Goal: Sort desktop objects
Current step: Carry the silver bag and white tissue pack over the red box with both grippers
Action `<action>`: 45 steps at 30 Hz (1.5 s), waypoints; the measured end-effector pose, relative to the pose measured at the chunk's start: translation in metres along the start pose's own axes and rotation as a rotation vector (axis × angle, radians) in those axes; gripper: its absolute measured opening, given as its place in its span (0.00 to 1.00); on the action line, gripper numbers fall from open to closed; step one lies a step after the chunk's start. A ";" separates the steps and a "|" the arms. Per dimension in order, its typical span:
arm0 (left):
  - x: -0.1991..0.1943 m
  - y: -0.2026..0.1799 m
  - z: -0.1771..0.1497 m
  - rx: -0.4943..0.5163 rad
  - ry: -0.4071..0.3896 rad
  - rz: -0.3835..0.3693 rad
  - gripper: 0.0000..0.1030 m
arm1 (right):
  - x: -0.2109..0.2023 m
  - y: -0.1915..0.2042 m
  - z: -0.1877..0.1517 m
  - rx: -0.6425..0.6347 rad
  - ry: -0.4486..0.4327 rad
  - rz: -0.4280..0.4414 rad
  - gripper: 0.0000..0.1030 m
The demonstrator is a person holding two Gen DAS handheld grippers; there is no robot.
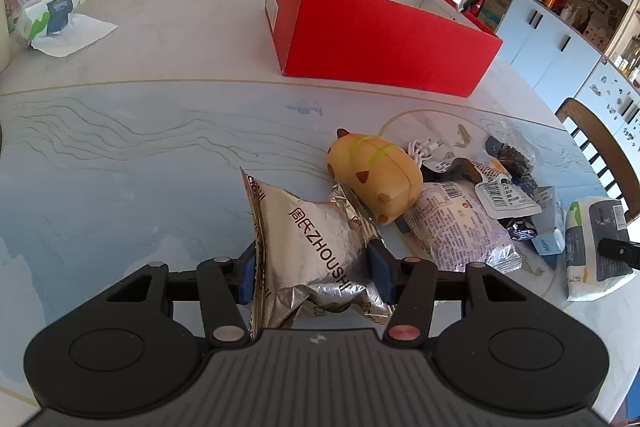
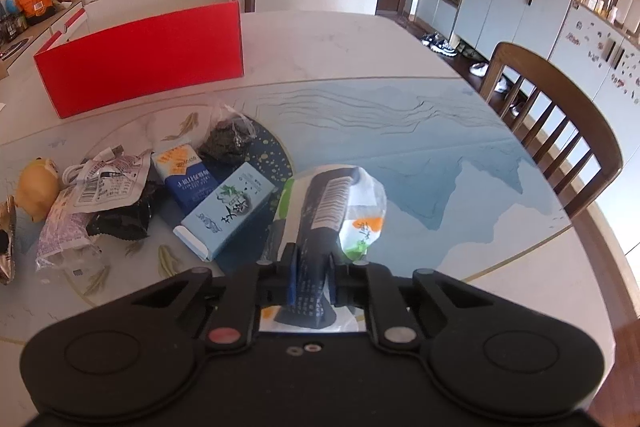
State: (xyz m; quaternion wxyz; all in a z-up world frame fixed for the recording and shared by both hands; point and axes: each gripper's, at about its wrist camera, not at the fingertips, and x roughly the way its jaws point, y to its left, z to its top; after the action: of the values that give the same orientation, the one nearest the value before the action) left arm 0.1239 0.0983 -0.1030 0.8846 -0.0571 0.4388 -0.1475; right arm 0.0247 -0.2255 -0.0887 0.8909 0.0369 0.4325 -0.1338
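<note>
Beyond both my grippers, far side of table: red box, open-topped. Left gripper clenched on silver snack bag; right gripper clenched on tissue pack. Left sits nearer the box.

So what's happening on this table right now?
A person with a gripper in each hand is sorting a pile of snacks and small items on a table. The left gripper has its jaws closed on a silver snack bag. The right gripper is shut on a tissue pack. An open red box waits at the far side. A yellow toy, a blue carton and other packets lie unsorted on the table.
</note>
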 end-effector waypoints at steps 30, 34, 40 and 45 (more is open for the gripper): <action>-0.052 -0.022 0.060 0.097 -0.066 -0.157 0.52 | -0.079 0.026 0.098 -0.082 -0.174 0.197 0.12; -0.052 -0.032 0.083 0.101 -0.081 -0.133 0.52 | -0.070 0.028 0.121 -0.119 -0.177 0.261 0.12; -0.041 -0.048 0.114 0.093 -0.089 -0.100 0.52 | -0.050 0.033 0.157 -0.178 -0.191 0.345 0.12; -0.029 -0.058 0.143 0.081 -0.102 -0.090 0.52 | -0.039 0.037 0.185 -0.223 -0.218 0.389 0.12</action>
State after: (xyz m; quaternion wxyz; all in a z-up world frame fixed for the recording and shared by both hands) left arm 0.2085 0.0482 0.0188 0.8999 -0.0485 0.3837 -0.2013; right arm 0.1525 -0.2157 0.0550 0.9398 0.0064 0.3307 0.0856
